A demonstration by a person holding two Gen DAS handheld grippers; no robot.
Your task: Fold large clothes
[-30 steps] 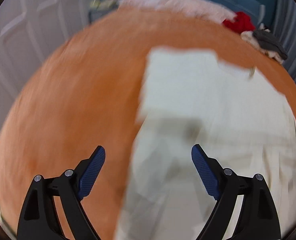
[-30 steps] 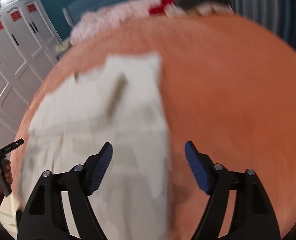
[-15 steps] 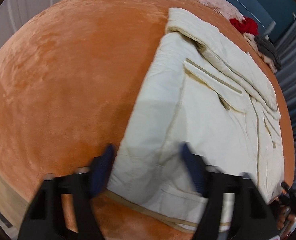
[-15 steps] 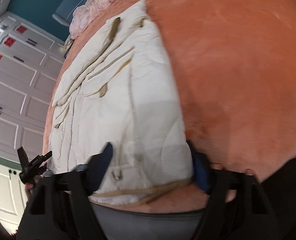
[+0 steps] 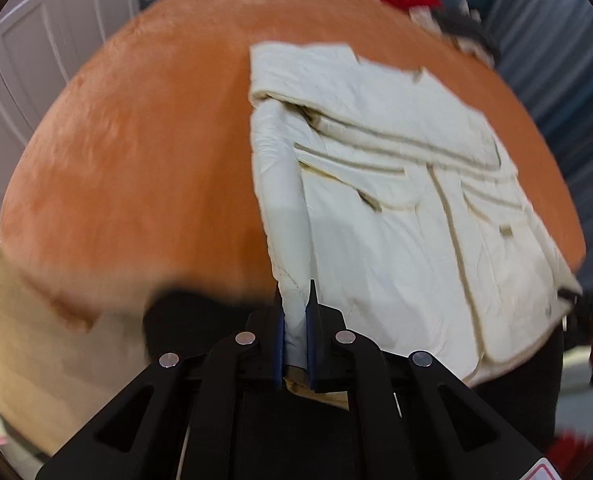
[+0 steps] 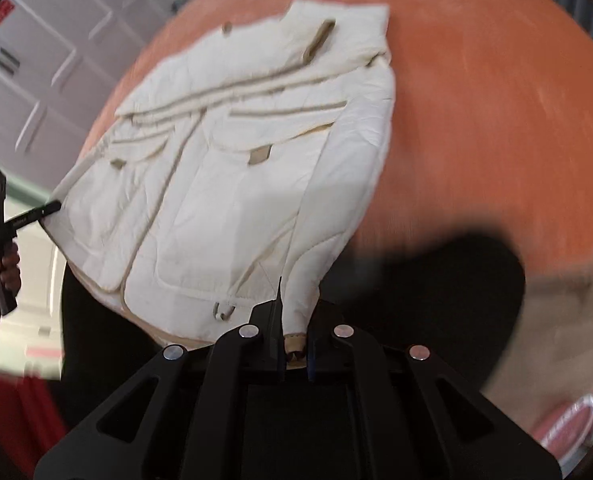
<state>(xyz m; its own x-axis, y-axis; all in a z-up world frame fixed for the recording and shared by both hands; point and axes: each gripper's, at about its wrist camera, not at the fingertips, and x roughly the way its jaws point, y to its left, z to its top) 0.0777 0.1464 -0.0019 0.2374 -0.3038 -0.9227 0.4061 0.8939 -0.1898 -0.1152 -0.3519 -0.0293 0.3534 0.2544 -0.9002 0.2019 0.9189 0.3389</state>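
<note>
Looks like the grab-the-hem stage of a fold, bottom corners first. Starting on the left: left gripper [image 5: 295,332] clamped down tight on the near left corner of the cream quilted jacket with tan piping and flap pockets [image 5: 396,208], a pinch of pale fabric squeezed up between the blue pads, basically no gap left. Jacket itself spread front-up on the fuzzy orange blanket [image 5: 136,152], collar end at the far side, hem at the near edge and lifted a bit off the blanket where it's pinched. Over on the right: right gripper [image 6: 294,344] shut the same way on the near right corner, tan hem trim caught between the pads, small metal ring on the hem [image 6: 223,309] just to its left. Left gripper also visible from the right wrist view as a black tool at the jacket's left edge, held by a hand [image 6: 6,270] in a red sleeve. Best guess for next: raise both corners together and carry the hem toward the far collar end to halve the jacket. Needs both sides kept level and evenly taut, otherwise a skewed fold, plus enough lift so the puffy padding doesn't drag and bunch on the fuzzy blanket. Some motion blur, so exact depth of each pinch hard to call.
</note>
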